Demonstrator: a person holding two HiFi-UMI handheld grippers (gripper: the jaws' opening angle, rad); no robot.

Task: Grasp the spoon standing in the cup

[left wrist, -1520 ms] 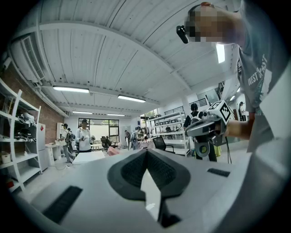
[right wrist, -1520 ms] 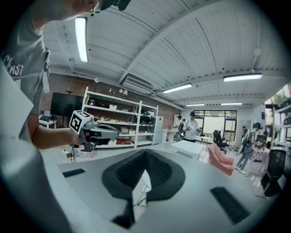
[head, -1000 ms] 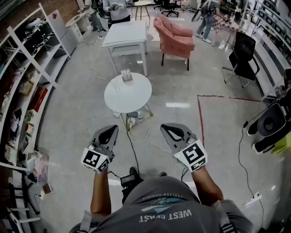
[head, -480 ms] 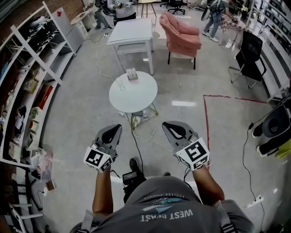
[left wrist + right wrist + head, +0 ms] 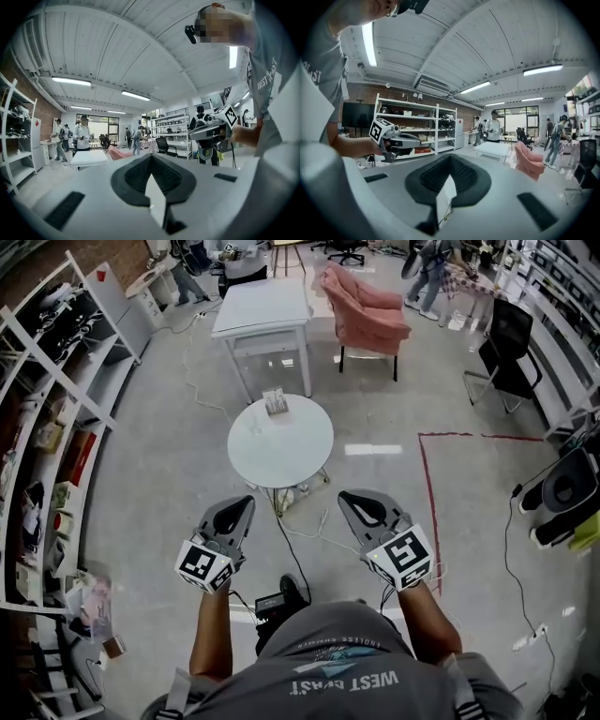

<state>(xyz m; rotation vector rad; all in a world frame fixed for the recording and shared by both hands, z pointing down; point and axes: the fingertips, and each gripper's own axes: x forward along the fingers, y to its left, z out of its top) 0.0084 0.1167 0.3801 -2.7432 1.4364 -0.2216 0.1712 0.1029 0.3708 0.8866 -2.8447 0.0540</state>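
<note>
A small round white table (image 5: 281,442) stands on the floor ahead of me. Near its far edge sits a small cup-like holder (image 5: 274,402) with something upright in it; a spoon is too small to make out. A clear glass (image 5: 254,426) stands beside it. My left gripper (image 5: 237,505) and right gripper (image 5: 351,498) are held level at waist height, well short of the table. Both are shut with nothing between the jaws. In the left gripper view my left gripper (image 5: 151,161) points into the room; the right gripper view shows my right gripper (image 5: 449,164) the same way.
Beyond the round table are a white rectangular table (image 5: 262,310) and a pink armchair (image 5: 366,320). White shelving (image 5: 56,409) lines the left. Cables (image 5: 300,531) trail on the floor under me. A black chair (image 5: 511,352) and red floor tape (image 5: 427,484) lie right. People stand far back.
The round table has drawn nearer and more central in the head view as I stepped forward. Both grippers keep the same shut pose.
</note>
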